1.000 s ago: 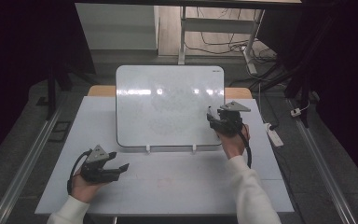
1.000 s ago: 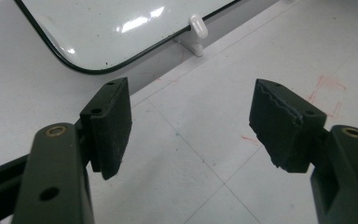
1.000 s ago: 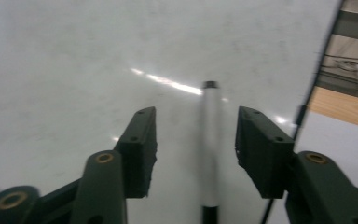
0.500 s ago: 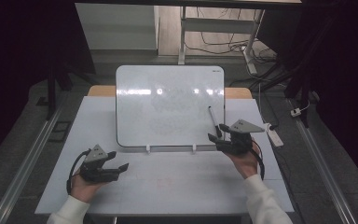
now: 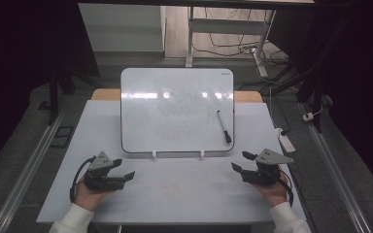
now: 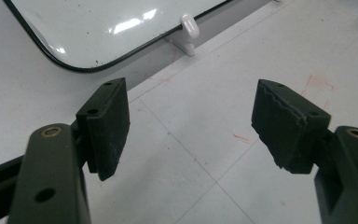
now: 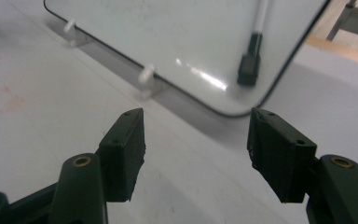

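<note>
A white whiteboard point(image 5: 175, 109) lies flat on the far half of the grey table point(image 5: 184, 194). A black-capped marker point(image 5: 224, 127) rests on its right side, and it appears again as the marker point(image 7: 251, 56) on the whiteboard point(image 7: 168, 28) ahead of my right gripper. My right gripper point(image 5: 240, 160) sits near the front right of the table, below the board's corner. Its jaws have just been opening and stand open with nothing between them point(image 7: 196, 122). My left gripper point(image 5: 125, 168) rests at the front left, open and empty point(image 6: 191, 100), facing the whiteboard's point(image 6: 98, 18) near corner.
Two small white clips point(image 5: 154, 155) stick out from the board's near edge. A white power strip point(image 5: 285, 141) lies on the floor just right of the table. Metal rails run along both sides, and a desk frame with cables stands behind.
My right gripper has drawn back from the board's right side toward the table's front and opened wider. The marker stays lying on the board. The left gripper has kept still.
</note>
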`<state>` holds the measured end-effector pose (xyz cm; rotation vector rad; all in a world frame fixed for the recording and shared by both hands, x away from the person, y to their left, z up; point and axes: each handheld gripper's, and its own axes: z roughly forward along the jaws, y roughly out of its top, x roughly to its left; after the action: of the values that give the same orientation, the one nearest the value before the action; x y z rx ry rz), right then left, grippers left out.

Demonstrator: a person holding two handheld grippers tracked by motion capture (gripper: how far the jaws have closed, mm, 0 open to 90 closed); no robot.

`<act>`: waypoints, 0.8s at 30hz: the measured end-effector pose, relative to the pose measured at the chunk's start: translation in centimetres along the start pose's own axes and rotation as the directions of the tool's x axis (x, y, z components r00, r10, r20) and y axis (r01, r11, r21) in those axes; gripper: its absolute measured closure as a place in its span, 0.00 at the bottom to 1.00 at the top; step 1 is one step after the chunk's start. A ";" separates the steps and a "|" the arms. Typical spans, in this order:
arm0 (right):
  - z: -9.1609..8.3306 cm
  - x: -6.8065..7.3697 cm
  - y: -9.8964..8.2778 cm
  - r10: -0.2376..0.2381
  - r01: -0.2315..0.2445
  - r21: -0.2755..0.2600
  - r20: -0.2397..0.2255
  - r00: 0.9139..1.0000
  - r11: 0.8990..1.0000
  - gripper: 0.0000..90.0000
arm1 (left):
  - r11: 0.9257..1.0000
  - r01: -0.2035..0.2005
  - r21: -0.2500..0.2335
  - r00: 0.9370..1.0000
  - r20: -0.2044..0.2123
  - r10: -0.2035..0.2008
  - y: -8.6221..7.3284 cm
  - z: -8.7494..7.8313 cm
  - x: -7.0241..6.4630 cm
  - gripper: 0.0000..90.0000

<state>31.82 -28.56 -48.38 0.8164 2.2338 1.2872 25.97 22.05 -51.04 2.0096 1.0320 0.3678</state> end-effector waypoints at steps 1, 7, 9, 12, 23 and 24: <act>-0.2 -0.2 -0.5 0.006 -0.006 0.005 -0.001 1.000 1.000 0.41 | 1.000 0.000 0.000 1.000 0.001 0.000 -0.1 0.0 0.0 0.32; -0.9 -1.0 -2.5 0.012 -0.012 0.035 0.007 1.000 0.999 0.42 | 1.000 0.005 -0.003 1.000 0.012 -0.004 -0.4 -0.1 0.1 0.32; -0.9 -1.1 -2.8 0.010 -0.010 0.047 0.008 1.000 0.999 0.42 | 1.000 0.004 0.003 1.000 0.011 -0.004 -0.6 -0.1 0.1 0.32; -0.7 -1.3 -2.8 0.008 -0.009 0.041 0.013 1.000 0.999 0.42 | 1.000 0.006 0.016 1.000 0.008 -0.006 -1.1 -0.1 0.1 0.32; -0.5 -1.3 -2.5 -0.006 0.006 0.043 0.015 1.000 0.999 0.43 | 1.000 0.012 0.024 1.000 0.019 -0.012 -1.4 0.0 0.2 0.32; -0.6 -1.3 -2.5 -0.004 0.003 0.042 0.016 1.000 0.999 0.43 | 1.000 0.011 0.023 1.000 0.020 -0.012 -1.5 0.0 0.2 0.32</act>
<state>31.77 -30.78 -50.19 0.8347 2.2559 1.2313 25.33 22.73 -52.18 2.0228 1.0393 0.3302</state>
